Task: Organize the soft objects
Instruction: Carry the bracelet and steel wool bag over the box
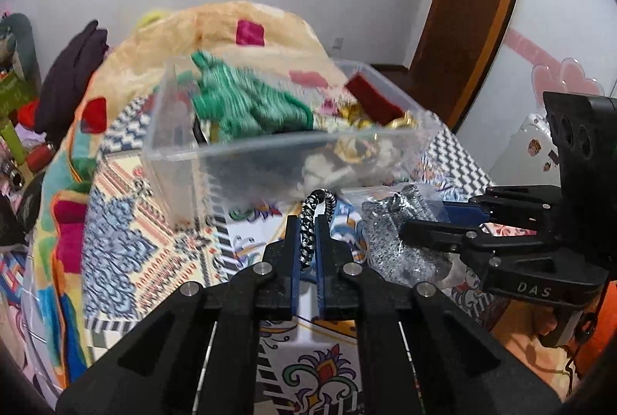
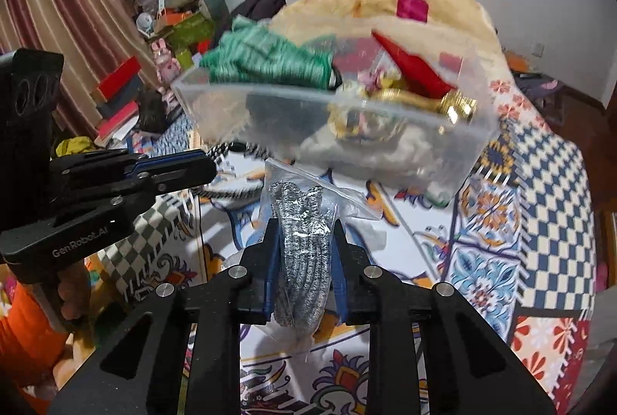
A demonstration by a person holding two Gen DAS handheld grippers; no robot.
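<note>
A clear plastic bin (image 1: pixel 216 160) (image 2: pixel 474 145) stands on the patterned bedspread, filled with a green yarn bundle (image 1: pixel 246 106) (image 2: pixel 270 62), a red cloth (image 1: pixel 372 98) (image 2: pixel 412 66) and gold pieces (image 2: pixel 455 106). My left gripper (image 1: pixel 307 222) is shut on a black-and-white braided cord (image 1: pixel 308 218), just in front of the bin. It also shows in the right wrist view (image 2: pixel 210 164). My right gripper (image 2: pixel 304 228) is shut on a clear bag of silver mesh fabric (image 2: pixel 304 253) (image 1: pixel 385 233), held right of the left gripper, near the bin's front.
A patterned bedspread (image 2: pixel 520 222) covers the bed. A yellow blanket (image 1: pixel 239 17) is heaped behind the bin. Dark clothes (image 1: pixel 69 75) and clutter lie at the left. A brown door frame (image 1: pixel 462 29) stands at the right.
</note>
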